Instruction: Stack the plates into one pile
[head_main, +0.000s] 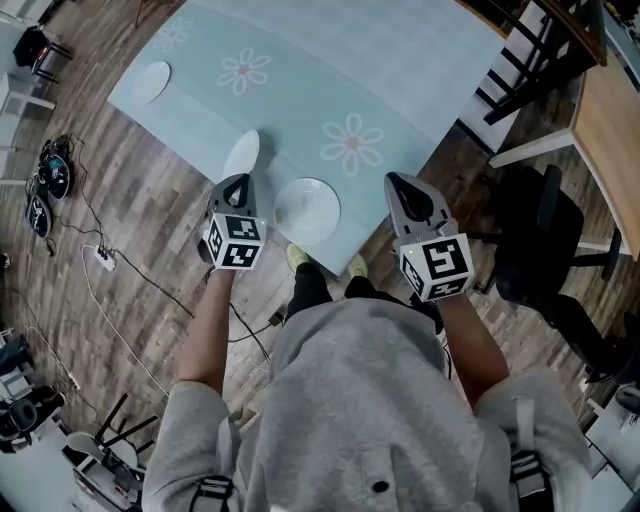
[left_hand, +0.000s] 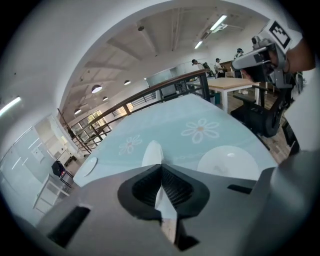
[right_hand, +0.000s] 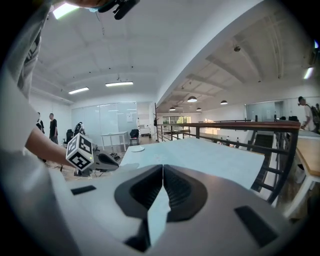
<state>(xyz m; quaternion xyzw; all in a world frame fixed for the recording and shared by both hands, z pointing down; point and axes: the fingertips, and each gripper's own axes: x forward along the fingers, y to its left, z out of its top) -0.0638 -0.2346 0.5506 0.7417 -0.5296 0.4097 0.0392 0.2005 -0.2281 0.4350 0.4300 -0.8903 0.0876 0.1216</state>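
Plates in three spots on the pale blue flowered table (head_main: 420, 70), looking down from the head view. Left tool (head_main: 237, 184) sits at the table's near-left edge, lower centre-left of the frame. Its jaws are pinched together on the rim of the tilted plate (head_main: 243, 152). That plate is tipped steeply, a narrow white sliver straight beyond the tool's tip; whether its far edge touches the cloth I can't tell. In the left gripper view the same plate rises right out of the closed jaw tips at centre frame, with nothing else between them.

Just to the right of that tool, the flat plate (head_main: 307, 210) lies on the cloth close to the table's near edge, between the two tools and touching neither. The far plate (head_main: 151, 81) is well apart, in the upper left of the frame near the table's left corner, lying flat.

Right tool (head_main: 398, 186) hovers at lower centre-right, over the table's near-right edge. The right gripper view shows its jaws fully together with nothing in them, pointing across the cloth, the far plate small in the distance just left of centre.

None of the three plates touches another. Wood floor (head_main: 150, 230) runs round the table, and a black chair (head_main: 535, 235) stands at the right of the frame
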